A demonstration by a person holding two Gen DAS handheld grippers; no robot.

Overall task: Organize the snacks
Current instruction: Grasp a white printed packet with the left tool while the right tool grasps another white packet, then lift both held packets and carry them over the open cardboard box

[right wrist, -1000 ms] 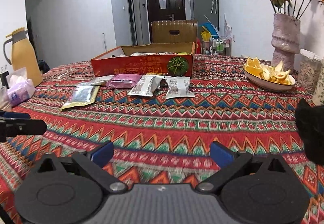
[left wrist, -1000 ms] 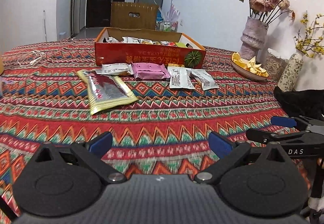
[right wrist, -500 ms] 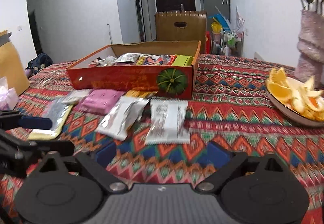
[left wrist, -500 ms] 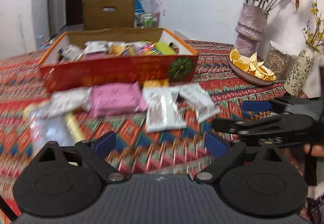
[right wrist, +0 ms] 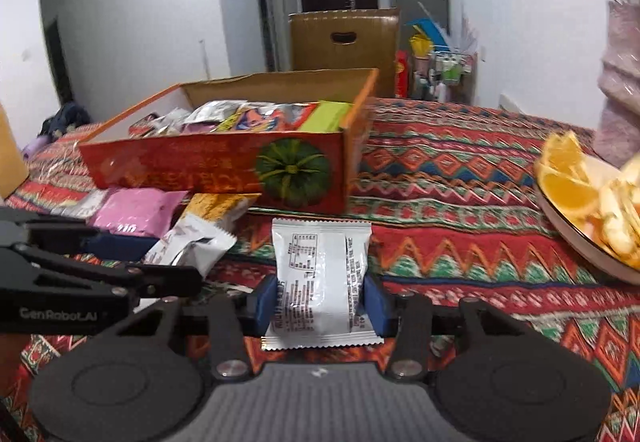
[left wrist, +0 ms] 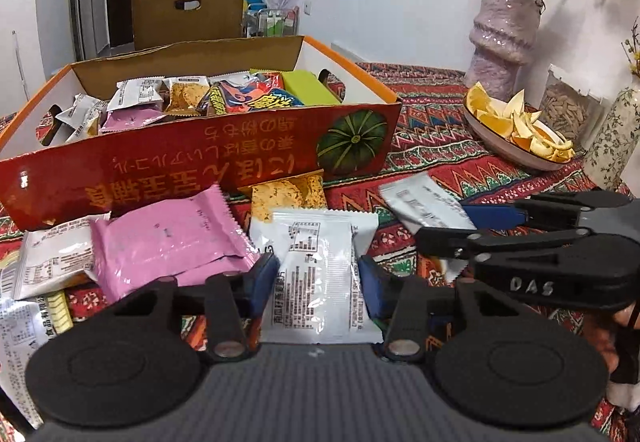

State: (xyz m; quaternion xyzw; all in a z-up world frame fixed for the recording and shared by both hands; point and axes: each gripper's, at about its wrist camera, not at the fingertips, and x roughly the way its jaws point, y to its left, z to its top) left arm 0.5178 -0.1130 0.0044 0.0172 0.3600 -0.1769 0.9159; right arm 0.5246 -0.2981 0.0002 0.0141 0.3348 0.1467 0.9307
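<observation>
White snack packets (left wrist: 320,274) (right wrist: 320,274) lie on the desk before the red box (left wrist: 200,162); left gripper (left wrist: 320,282) and right gripper (right wrist: 320,298) fingers, just closing, each pinch one packet's sides, ready for lifting boxward.

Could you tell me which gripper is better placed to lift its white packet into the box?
Probably the right gripper: its jaws, just closing, pinch a lone white packet. The left gripper, also closing, pinches another packet abutting the pink packet.
</observation>
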